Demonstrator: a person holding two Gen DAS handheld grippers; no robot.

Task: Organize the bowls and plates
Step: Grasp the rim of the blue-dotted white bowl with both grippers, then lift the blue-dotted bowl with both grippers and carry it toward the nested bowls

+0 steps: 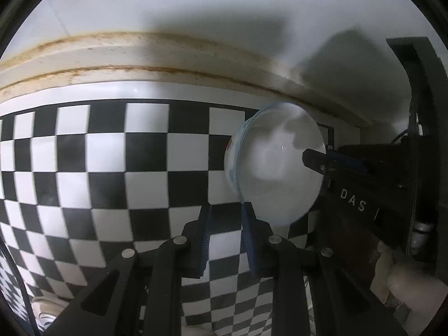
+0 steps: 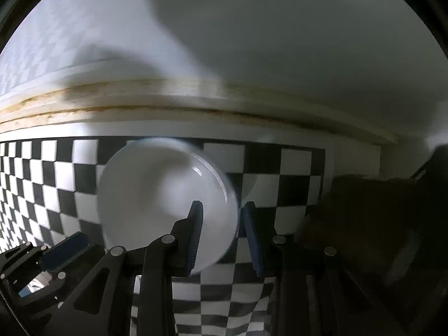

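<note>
White and glossy, the bowl (image 1: 275, 165) hangs tilted in the air above the checkered tabletop (image 1: 112, 154), its rim pinched by the right hand-held gripper (image 2: 221, 224), one finger inside the bowl and the other against its outer wall. From the left wrist view the bowl shows a pale blue rim and a patch of red decoration on its outer side, and the right tool reaches in from the right edge to clasp it. The left hand-held gripper (image 1: 225, 228) carries nothing; its blue pads stand apart with only the checkered cloth showing between them, just below the bowl. As for progress, I judge the work is mid-carry: one bowl is lifted, and no stack, rack or other plates appear in either view, so how much is sorted and what remains cannot be told. Behind the tabletop runs a cream ledge (image 1: 140, 56) with rusty brown stains, under a plain white wall (image 1: 196, 5). Dark equipment (image 1: 420, 140) crowds the right side, which could hamper a swing that way.
</note>
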